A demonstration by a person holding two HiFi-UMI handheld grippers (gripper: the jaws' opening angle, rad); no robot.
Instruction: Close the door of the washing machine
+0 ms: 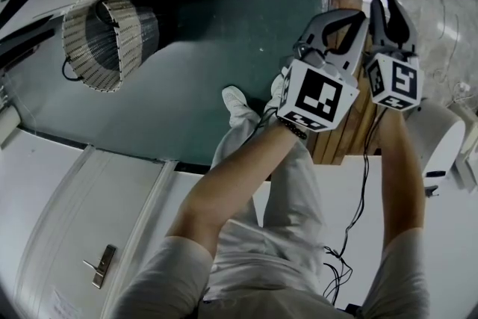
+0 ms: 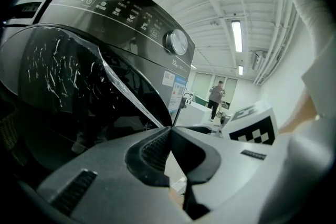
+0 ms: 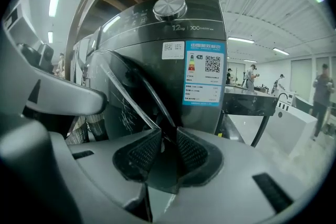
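Door of washing machine is seen swung part-open off the machine's front, its dark glass covered w/ wrinkled clear film. Its lower part is cut off behind both grippers' bodies, and the hinge isn't made out. The door's thin rim is seen running down into the gap of the right gripper, whose jaws are held apart; contact btw. pads and rim can't be told. Left gripper is held just beside it, jaws pressed tip to tip w/ nothing btw. them, pointed at the door glass. Above the door, knob and blue-edged label are shown; panel print is too small to read. In head view the machine is barely made out at the dark top edge. A woven basket is seen on the floor, well apart to the left.
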